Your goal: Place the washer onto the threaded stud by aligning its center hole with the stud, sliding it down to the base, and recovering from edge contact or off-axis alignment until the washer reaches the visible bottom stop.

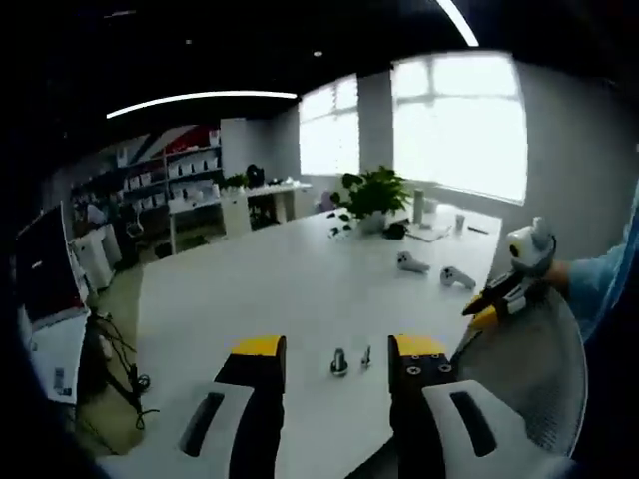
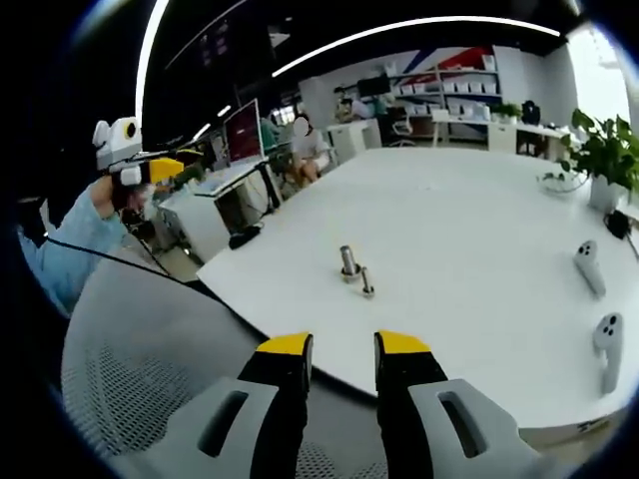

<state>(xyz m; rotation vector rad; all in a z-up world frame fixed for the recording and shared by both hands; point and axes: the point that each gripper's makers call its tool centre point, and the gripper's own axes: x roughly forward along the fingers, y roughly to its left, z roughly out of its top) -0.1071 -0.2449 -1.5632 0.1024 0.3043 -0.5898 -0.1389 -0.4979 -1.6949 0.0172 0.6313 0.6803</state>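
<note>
We hold both the left gripper (image 1: 337, 361) and right gripper (image 2: 343, 351) spread and empty, facing the threaded stud (image 2: 348, 262) before pickup.

Office room. White desk (image 1: 300, 289) central. Bright windows (image 1: 459, 125) at 1 o'clock, potted plant (image 1: 371, 195) before them. Shelving (image 1: 185, 175) at 10 o'clock. Curved ceiling light strip (image 1: 200, 98) at 11. Grey mesh chair (image 2: 130, 359) near desk edge.

A long white table (image 2: 479, 230) carries a threaded stud (image 2: 348, 263) and a smaller metal piece (image 2: 366, 282) just beside it near one edge, two white controllers (image 2: 596, 299) farther along, and a potted plant (image 1: 371, 200) at the far end
</note>
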